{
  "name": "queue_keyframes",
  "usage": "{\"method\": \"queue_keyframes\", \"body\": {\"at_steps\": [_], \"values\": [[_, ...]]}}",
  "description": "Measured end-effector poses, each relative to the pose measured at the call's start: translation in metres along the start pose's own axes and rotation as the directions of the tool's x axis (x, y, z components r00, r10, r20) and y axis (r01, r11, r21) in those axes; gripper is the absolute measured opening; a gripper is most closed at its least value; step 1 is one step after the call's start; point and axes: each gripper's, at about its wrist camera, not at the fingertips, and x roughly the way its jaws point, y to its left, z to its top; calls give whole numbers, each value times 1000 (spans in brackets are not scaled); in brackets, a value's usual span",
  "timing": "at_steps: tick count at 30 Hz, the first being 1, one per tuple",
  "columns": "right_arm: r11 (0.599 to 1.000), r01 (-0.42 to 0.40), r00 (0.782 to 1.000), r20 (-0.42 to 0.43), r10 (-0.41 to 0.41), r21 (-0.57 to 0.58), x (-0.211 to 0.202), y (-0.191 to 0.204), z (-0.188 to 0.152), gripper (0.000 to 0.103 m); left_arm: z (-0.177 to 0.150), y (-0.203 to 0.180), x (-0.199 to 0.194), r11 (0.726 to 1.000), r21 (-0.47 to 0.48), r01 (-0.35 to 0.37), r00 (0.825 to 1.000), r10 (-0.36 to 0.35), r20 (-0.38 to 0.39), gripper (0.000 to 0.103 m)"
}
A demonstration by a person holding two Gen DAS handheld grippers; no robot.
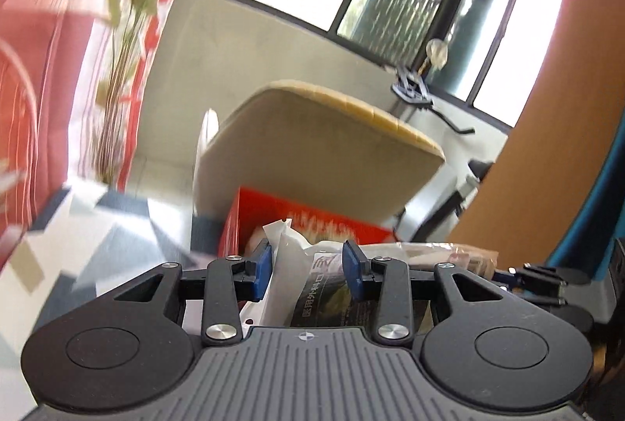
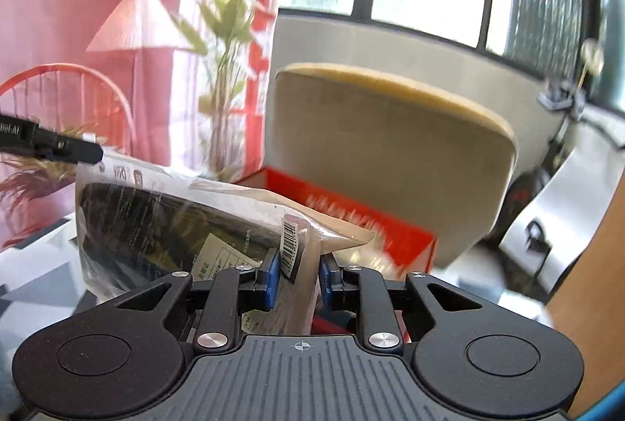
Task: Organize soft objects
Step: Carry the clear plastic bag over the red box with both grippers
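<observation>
A clear plastic packet [image 1: 318, 290] of dark face masks with printed labels hangs in the air between both grippers. My left gripper [image 1: 306, 257] has its blue pads pressed on one crumpled end of it. In the right wrist view the packet [image 2: 164, 221] stretches to the left, and my right gripper [image 2: 299, 264] is shut on its barcode end. The left gripper's tip [image 2: 88, 150] shows at the packet's far corner. Part of the right gripper [image 1: 543, 278] shows at the right edge of the left wrist view. Behind and below the packet stands an open red box [image 2: 351, 210] [image 1: 273, 217].
A beige padded chair [image 2: 390, 155] stands right behind the red box. A tall plant [image 2: 230, 30], a lamp [image 2: 136, 26] and a red curtain are at the left. Windows fill the back wall. A brown panel [image 1: 547, 147] rises at the right.
</observation>
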Motion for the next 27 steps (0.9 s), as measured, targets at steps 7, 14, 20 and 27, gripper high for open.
{"method": "queue_keyframes", "body": {"at_steps": [7, 14, 20, 27], "values": [[997, 77, 995, 72, -75, -22, 22, -14, 13, 19, 27, -12, 32, 999, 42, -10, 998, 7, 59, 41], [990, 137, 984, 109, -139, 30, 49, -38, 12, 19, 39, -22, 64, 997, 74, -4, 998, 0, 64, 41], [986, 148, 986, 69, -153, 76, 73, -56, -5, 19, 33, -22, 95, 994, 105, -1, 1000, 0, 13, 41], [988, 102, 993, -77, -93, 115, 95, -53, -38, 18, 8, -9, 113, 995, 94, -12, 990, 25, -142, 41]]}}
